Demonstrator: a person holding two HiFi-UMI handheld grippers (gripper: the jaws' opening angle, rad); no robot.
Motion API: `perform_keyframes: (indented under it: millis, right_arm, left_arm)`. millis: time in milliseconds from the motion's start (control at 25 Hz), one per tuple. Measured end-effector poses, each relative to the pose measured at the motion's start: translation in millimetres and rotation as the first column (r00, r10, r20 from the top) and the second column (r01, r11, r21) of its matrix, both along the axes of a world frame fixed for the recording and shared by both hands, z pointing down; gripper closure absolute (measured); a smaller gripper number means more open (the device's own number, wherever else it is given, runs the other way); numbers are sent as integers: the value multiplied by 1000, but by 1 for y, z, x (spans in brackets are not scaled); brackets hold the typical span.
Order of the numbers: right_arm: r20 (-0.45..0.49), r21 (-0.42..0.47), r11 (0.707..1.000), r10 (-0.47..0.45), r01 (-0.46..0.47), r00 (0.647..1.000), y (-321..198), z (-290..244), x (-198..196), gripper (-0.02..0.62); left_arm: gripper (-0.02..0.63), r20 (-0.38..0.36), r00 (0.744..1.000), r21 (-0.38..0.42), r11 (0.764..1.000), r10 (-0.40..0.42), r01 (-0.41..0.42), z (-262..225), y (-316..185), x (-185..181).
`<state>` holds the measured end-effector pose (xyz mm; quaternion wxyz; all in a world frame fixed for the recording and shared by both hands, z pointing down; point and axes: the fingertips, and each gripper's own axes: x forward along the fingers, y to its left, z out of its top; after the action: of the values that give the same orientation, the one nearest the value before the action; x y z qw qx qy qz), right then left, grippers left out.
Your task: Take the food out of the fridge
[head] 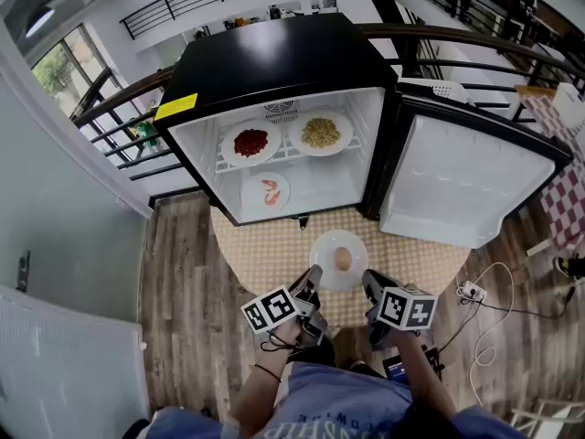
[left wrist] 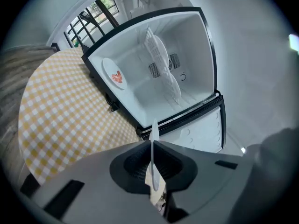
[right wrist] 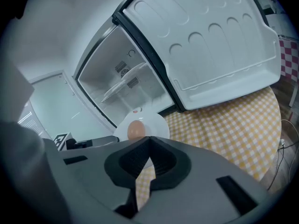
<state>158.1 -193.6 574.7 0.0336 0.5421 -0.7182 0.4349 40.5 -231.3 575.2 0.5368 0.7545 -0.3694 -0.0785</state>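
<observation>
White plate bearing a pale brown lump of food hangs above the near side of the checked table. The left gripper clamps its left rim and the right gripper clamps its right. Behind it, the open fridge holds more food.

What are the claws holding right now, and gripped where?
Both hold the white plate carrying the egg. The left claw pinches its left rim and the right claw its right rim.

No legible text; yellow sticker on fridge unreadable
</observation>
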Motion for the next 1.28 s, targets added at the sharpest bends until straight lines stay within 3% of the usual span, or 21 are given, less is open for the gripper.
perform_keyframes:
  millis: [720, 1280]
  right_arm:
    - [-48, 62, 989, -131, 134, 990, 126, -13, 12, 581]
    - [-37, 84, 985, -150, 153, 988, 166, -18, -6, 581]
  left_arm:
    - [583, -64, 988, 0, 990, -144, 144, -9, 136, 8]
    - [583, -36, 987, 1, 988, -155, 155, -13, 187, -15]
